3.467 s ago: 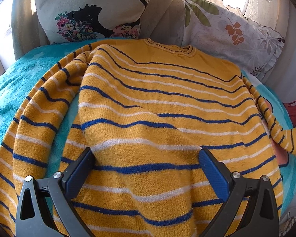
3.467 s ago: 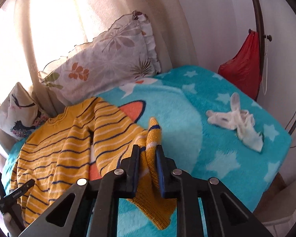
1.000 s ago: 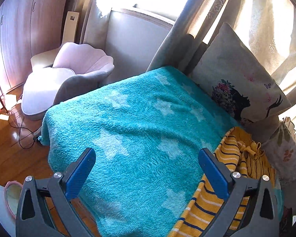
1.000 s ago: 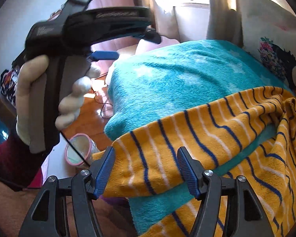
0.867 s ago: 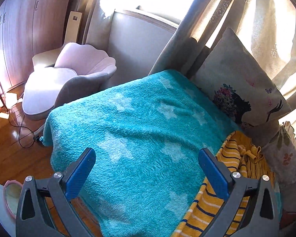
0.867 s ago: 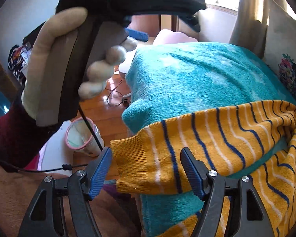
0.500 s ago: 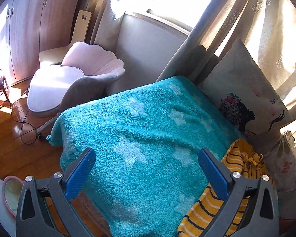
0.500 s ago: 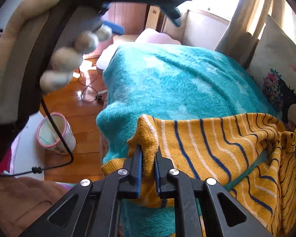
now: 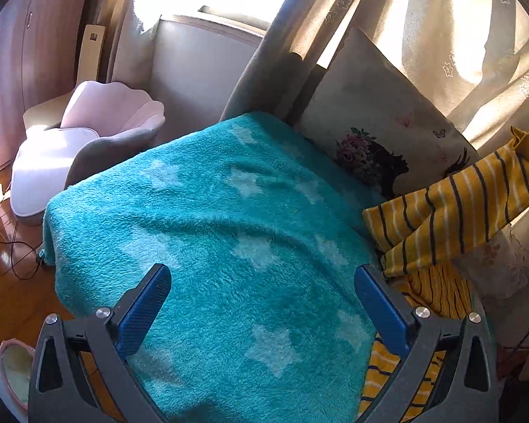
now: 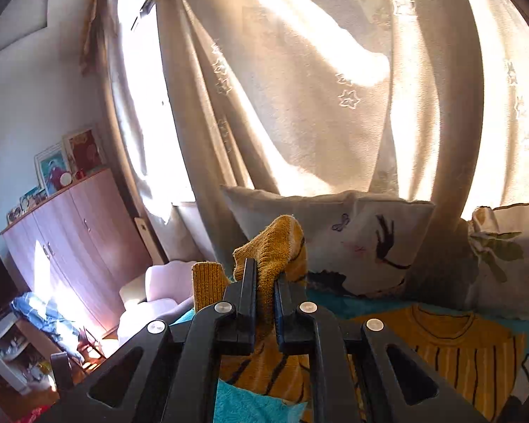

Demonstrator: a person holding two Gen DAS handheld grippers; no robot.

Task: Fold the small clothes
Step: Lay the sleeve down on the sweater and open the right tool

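Observation:
A yellow sweater with blue and white stripes lies on a teal star blanket [image 9: 229, 232]. My right gripper [image 10: 264, 282] is shut on the cuff of the sweater's sleeve [image 10: 275, 243] and holds it lifted above the bed. The sweater body [image 10: 451, 352] with its collar lies flat below to the right. In the left wrist view the lifted sleeve [image 9: 458, 211] hangs in the air at the right, over the sweater's edge [image 9: 437, 289]. My left gripper [image 9: 261, 303] is open and empty above the bare blanket, left of the sweater.
Two pillows [image 10: 352, 236] [image 10: 508, 253] lean against the curtains [image 10: 317, 88] at the head of the bed. A pink shell chair [image 9: 88, 134] stands left of the bed on the wooden floor, with a wardrobe [image 10: 77, 232] behind.
My right gripper closed on the sleeve cuff and raised it up and toward the sweater body. My left gripper stayed open over the blanket and shifted only slightly.

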